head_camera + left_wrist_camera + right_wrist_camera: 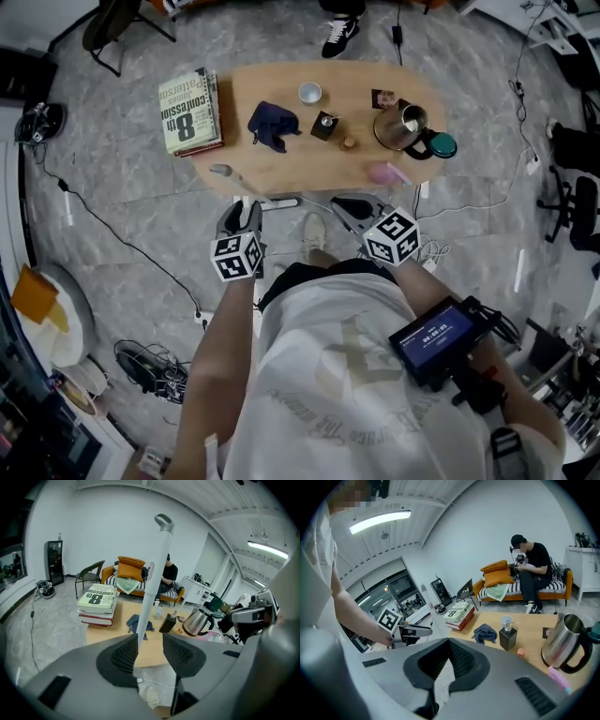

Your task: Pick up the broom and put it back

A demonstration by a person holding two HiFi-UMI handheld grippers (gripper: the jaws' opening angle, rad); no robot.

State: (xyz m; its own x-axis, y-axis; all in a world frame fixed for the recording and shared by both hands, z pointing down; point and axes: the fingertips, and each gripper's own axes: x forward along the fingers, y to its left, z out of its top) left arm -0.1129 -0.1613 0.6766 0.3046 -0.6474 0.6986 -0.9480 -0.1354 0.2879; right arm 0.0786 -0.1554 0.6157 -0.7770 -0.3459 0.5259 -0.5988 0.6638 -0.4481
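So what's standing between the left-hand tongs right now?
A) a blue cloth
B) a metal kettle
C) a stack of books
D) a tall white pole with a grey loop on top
D: the left gripper view shows the white broom handle rising upright between the open left tongs. It sits close to one pad with a gap on the other side, so it is not pinched.

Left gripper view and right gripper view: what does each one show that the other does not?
Only the left gripper view: the white broom handle with a grey loop end, upright between the open left tongs. Only the right gripper view: the left gripper's black-and-white marker cube and the person's bare forearm. Both: the wooden table, the stack of books, the steel kettle, the dark blue cloth.
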